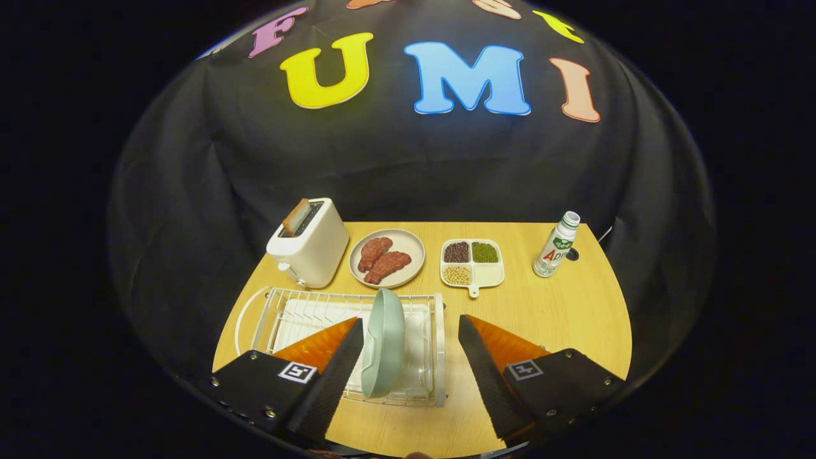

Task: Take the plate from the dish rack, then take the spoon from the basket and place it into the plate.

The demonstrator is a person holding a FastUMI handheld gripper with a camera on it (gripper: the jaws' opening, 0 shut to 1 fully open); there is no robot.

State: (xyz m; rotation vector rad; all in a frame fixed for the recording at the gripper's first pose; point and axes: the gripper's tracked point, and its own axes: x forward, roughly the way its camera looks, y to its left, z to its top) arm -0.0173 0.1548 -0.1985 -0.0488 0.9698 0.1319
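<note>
1. Nearest up was the gripper [411, 338], its fingers spread wide with nothing held.
2. Standing on edge in the white wire dish rack [306, 312], the pale green round plate [384, 344] sat between the fingers, close by the left one; couldn't tell if they touched.
3. Beyond the rack on the wooden table [561, 312]: a white toaster [310, 245], a beige plate of meat slices [387, 257], a white divided dish of beans [473, 261] and a small white bottle [557, 245].

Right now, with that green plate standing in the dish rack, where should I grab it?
Grip the plate by its upper rim, coming from above: it stands on edge in the dish rack, rim up. The open gripper already straddles it.
</note>
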